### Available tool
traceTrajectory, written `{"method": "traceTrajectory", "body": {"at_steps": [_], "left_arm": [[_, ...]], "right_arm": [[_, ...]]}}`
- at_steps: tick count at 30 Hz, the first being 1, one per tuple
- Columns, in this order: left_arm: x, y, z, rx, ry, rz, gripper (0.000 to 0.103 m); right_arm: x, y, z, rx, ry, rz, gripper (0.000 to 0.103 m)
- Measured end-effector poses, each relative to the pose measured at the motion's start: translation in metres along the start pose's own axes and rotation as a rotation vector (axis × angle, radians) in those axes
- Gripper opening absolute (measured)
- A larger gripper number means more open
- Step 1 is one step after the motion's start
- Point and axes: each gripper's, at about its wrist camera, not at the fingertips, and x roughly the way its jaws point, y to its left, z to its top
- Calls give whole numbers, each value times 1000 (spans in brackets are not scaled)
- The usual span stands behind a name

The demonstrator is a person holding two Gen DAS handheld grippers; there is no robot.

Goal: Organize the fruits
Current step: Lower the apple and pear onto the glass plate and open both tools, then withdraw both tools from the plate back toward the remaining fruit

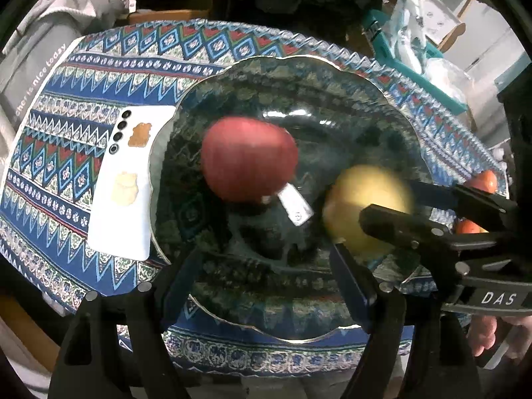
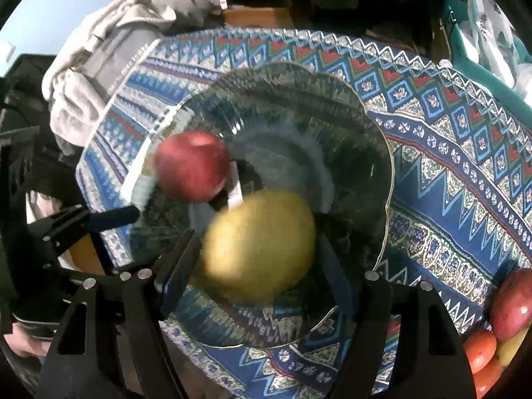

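Yellow fruit (image 2: pixel 257 249) sits between the right gripper's (image 2: pixel 256 259) spread fingers, over the near part of the glass plate (image 2: pixel 372 153); whether the pads press it I cannot tell. Just beyond it, up and left, a red apple (image 2: pixel 193 166) lies on the plate. The left gripper (image 1: pixel 266 266) hovers open and empty over the plate's near rim. More fruit (image 2: pixel 492 349) waits low to the right, on the patterned cloth (image 2: pixel 449 166).
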Motion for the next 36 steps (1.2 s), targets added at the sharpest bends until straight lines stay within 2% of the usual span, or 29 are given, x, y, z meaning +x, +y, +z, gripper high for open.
{"method": "traceTrajectory", "body": {"at_steps": [7,16,28,36], "left_arm": [[-23,-5,2,1,-47,-40,80],[-43,-31,7,32,-84,-82,81],[-55,-74,6,97,-95,-123,81],[-64,-111,1,167,-104,-139,81]], "right_arm": [[-31,-1,1,10,-79,-9,74],[-80,4,-4,-15,-180,-139,84],[-132,-23,-31,5,-223,-276,87],[-169,-49,-52,62,-260,-291,87]]}}
